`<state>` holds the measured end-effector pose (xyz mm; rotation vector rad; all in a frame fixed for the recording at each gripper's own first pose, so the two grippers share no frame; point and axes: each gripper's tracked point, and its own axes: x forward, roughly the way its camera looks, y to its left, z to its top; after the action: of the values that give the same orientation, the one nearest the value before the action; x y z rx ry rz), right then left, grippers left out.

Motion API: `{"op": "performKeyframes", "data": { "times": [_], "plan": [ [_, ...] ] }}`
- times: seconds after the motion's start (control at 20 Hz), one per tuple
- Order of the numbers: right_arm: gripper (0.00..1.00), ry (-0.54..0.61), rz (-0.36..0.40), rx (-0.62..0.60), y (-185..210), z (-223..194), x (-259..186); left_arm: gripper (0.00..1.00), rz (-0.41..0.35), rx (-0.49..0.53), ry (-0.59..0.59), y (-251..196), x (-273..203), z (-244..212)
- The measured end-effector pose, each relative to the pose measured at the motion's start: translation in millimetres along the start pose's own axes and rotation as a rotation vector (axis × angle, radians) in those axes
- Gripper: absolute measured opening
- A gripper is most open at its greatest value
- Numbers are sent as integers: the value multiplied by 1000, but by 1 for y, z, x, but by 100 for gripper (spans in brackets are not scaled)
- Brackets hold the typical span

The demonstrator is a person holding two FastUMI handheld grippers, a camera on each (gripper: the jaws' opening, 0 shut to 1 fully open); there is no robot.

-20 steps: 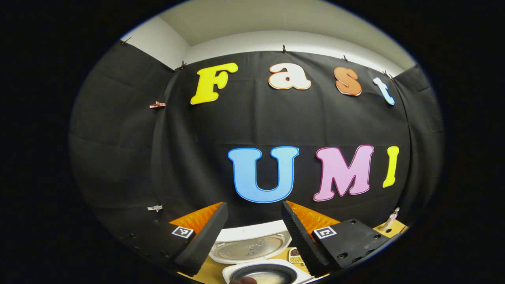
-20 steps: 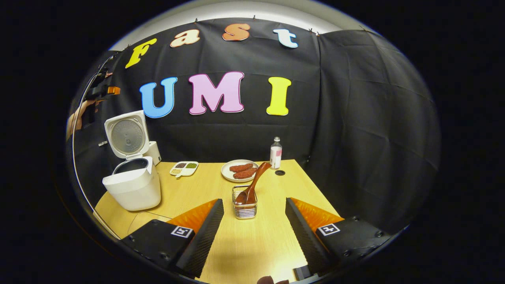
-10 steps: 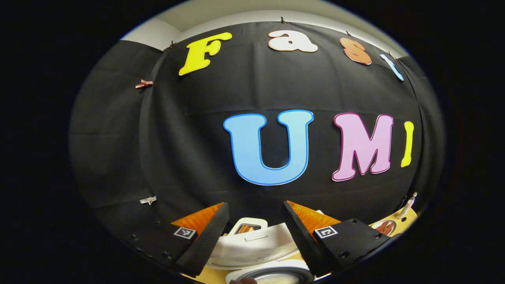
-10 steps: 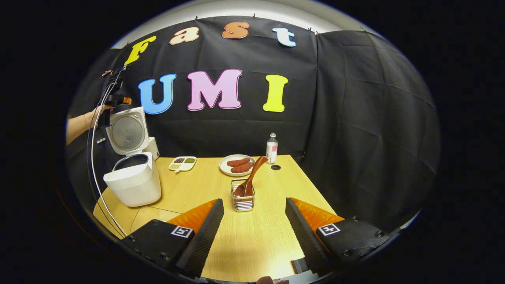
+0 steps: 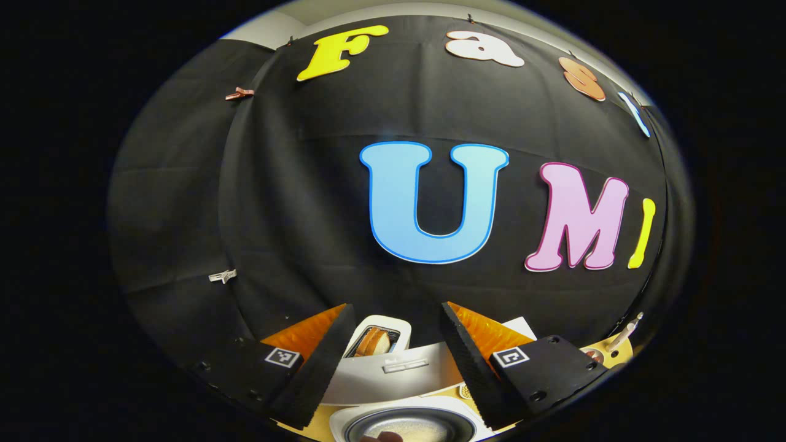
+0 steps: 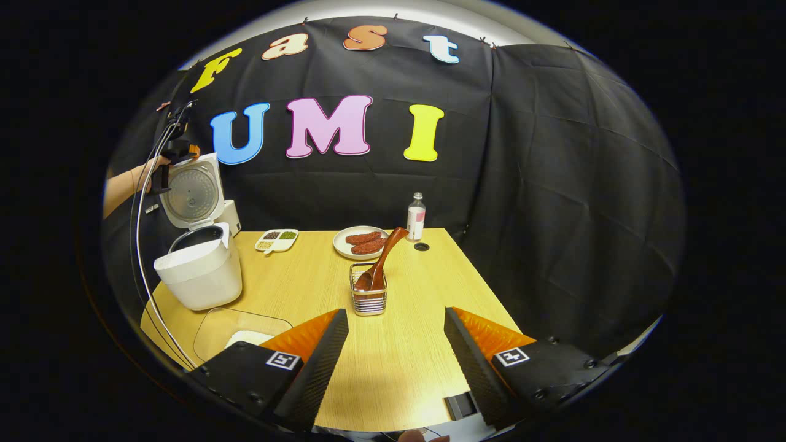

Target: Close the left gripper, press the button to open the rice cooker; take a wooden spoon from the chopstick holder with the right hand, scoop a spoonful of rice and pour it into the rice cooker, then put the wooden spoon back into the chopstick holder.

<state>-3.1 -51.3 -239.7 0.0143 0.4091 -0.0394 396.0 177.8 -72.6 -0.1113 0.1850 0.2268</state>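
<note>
we see the rice cooker [image 6: 199, 273] at 9 o'clock of the table [image 6: 399, 368] in the right gripper view, its lid [image 6: 191, 196] standing up, so we judge the button step is done. the wooden spoon [image 6: 381, 261] stands in the chopstick holder [image 6: 368, 298] near the table middle, bowl down and handle leaning to 1 o'clock; this lean leaves the handle free above the wire rim, easy to pinch. we judge the spoon is back in its place and the task is near its end, but the rice in the pot is only a pale patch in the left gripper view, so we are not sure.

the right gripper [image 6: 396, 353] hangs released, jaws wide apart, nothing between them, with the holder at 12 o'clock from it and well apart. the left gripper [image 5: 393, 362] is also released and empty; it hovers over the open pot, with the lid's back just ahead of its fingers. in the right gripper view a hand [image 6: 147, 175] holds it behind the lid.

for moving, bare wood lies between the right gripper and the holder. a plate [image 6: 362, 242] and a bottle [image 6: 416, 224] stand at the far edge, a small divided dish [image 6: 276, 239] at 11 o'clock, and a clear container [image 6: 242, 325] at the near left edge, close to the right gripper's left finger.
</note>
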Motion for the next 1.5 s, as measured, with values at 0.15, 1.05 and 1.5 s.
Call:
{"op": "performKeyframes", "data": {
  "times": [0.15, 1.05, 1.5],
  "plan": [
    [99, 0, 19, -9, 2, 3, 4, 99, 5, -8, 2, -9, -29, -13],
    [99, -13, 97, -65, -5, 7, -9, 98, 58, -43, 229, -44, -116, -179],
    [99, 6, 90, -61, -14, -3, -16, 98, 65, -19, 296, -50, -132, -214]
  ]
}}
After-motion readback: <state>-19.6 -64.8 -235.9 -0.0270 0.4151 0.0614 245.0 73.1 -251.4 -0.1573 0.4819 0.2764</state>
